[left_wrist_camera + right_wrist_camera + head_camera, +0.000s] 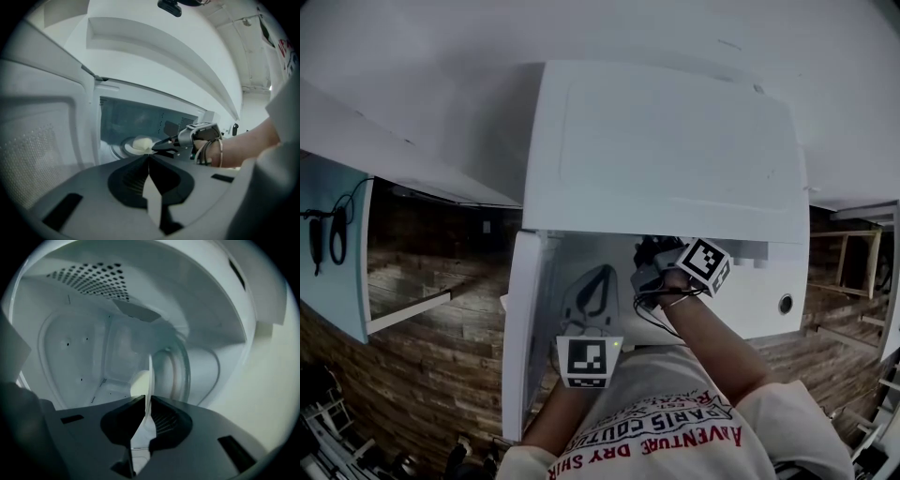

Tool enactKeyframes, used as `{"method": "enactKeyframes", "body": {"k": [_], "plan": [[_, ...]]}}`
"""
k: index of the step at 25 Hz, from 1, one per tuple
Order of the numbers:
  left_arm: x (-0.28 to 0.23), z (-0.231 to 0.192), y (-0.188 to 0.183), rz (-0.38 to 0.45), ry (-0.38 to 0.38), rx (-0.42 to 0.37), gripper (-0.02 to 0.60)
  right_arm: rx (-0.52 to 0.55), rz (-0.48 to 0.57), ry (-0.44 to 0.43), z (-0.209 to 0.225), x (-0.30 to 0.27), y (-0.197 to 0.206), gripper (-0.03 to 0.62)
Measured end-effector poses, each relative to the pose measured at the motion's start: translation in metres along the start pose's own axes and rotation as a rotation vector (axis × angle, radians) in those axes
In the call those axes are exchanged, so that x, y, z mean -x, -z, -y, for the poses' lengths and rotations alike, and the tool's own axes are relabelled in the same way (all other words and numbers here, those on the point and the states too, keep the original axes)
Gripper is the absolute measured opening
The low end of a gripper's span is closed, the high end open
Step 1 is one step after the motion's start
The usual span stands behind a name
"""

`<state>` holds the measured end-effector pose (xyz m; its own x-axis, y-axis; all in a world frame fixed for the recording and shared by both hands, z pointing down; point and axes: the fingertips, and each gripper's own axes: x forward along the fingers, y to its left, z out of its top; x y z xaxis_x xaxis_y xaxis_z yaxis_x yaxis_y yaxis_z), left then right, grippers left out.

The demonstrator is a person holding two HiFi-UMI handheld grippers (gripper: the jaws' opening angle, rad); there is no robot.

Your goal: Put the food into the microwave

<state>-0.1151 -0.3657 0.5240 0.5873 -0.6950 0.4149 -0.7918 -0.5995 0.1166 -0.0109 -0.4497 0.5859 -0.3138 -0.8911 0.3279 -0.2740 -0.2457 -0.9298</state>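
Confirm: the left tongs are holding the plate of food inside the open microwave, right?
No, it is the right tongs that clamp the plate by its rim, as the right gripper view shows. The left tongs are shut on nothing, outside the microwave. The rest stands: the food is on the plate inside the open microwave.

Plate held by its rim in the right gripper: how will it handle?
The plate looks thin and rigid, so probably won't flex. Pinched only at the rim by the right gripper, it may pivot. The pale food sits loose and could slide.
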Motion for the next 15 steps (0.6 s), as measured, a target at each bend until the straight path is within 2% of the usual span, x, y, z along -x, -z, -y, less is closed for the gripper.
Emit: {"method": "enactKeyframes", "body": {"k": [8,10,15], "plan": [[0.006,-0.003,0.001,-0.004,0.011,0.012,0.008,0.158,0.003,0.054,-0.003,0.001,0.0,0.046],[0.007,-0.001,0.002,-0.007,0.02,0.015,0.006,0.267,0.006,0.094,-0.002,0.003,-0.002,0.059],[0.006,0.01,0.002,-0.004,0.055,0.026,0.008,0.569,-0.052,0.148,-0.005,0.001,-0.001,0.146]]}}
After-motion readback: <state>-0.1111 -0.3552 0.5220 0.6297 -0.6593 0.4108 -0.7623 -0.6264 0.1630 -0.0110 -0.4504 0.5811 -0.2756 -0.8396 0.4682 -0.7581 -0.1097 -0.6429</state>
